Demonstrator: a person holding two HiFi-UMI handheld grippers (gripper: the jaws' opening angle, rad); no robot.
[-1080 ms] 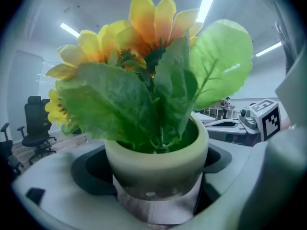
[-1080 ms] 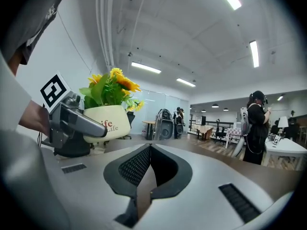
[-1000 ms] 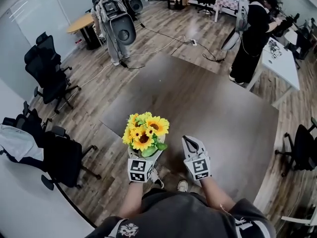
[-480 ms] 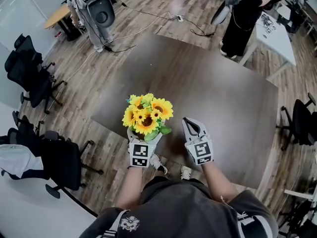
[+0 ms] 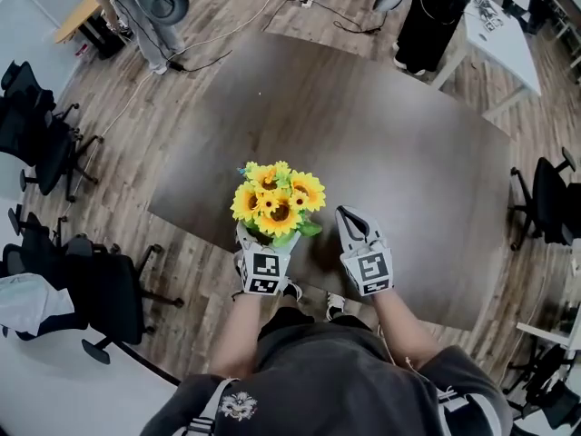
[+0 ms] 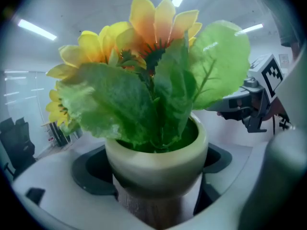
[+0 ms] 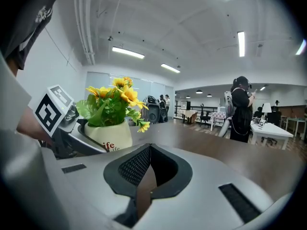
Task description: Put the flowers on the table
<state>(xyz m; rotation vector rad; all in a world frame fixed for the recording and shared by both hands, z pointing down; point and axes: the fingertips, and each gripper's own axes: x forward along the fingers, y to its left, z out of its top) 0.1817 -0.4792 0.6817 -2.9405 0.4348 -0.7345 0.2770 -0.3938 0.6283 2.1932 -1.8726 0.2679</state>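
My left gripper (image 5: 263, 245) has its jaws pressed in on both sides of a small cream pot (image 6: 156, 159), so the grip is only as wide as the pot itself. Out of the pot rise the flowers (image 5: 275, 203), yellow sunflower heads with orange centres over broad green leaves (in the left gripper view the leaves fill most of what I can see). Below the pot, between the jaws, a strip of dark wood grain shows.

My right gripper (image 5: 349, 219) holds nothing. Its jaws are drawn together until only a thin slit is left between them, and through the slit I see brown tabletop. It sits just beside the left gripper, on my right, roughly level with it.

From the head view, pot and flowers are over the near edge of the dark brown table (image 5: 390, 143), close to my body. I cannot tell whether the base of the pot touches the tabletop. In the right gripper view the pot shows red lettering on its side, of which I can make out only "ife".

A person in black (image 5: 438, 7) stands at the far side of the table, beside a white desk (image 5: 499, 36). Black office chairs (image 5: 41, 143) stand on the wooden floor (image 5: 136, 125) to my left.
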